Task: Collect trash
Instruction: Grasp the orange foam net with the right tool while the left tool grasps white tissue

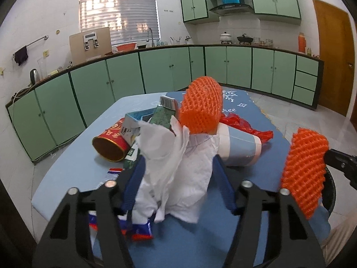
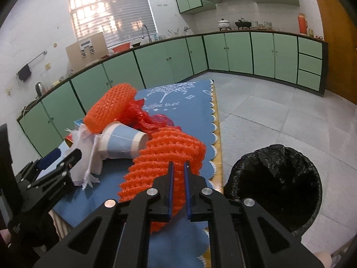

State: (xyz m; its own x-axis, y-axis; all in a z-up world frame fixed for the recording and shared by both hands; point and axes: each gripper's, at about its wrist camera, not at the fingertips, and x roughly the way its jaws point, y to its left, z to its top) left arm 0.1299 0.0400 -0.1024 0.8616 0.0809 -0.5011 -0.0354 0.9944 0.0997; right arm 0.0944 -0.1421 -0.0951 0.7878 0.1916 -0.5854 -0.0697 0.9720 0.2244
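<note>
In the left wrist view my left gripper [image 1: 179, 181] has its blue pads against both sides of a crumpled white tissue [image 1: 178, 156], which stands bunched up between them. My right gripper [image 2: 179, 167] is shut on an orange foam net [image 2: 165, 156] held above the table's right edge; the same net [image 1: 303, 169] shows at the right of the left wrist view. A second orange foam net [image 1: 200, 105] lies on top of the trash pile. A blue and white paper cup [image 1: 241, 147] lies on its side behind the tissue. The bin [image 2: 279, 187], lined with a black bag, stands on the floor right of the table.
The pile on the blue tablecloth [image 1: 73, 174] also holds a red can [image 1: 109, 143] on its side, a green carton [image 1: 162, 114], a small box [image 1: 133, 120] and a red plastic bag [image 1: 241, 122]. A snack wrapper [image 1: 138, 230] lies under my left gripper. Green cabinets line the walls.
</note>
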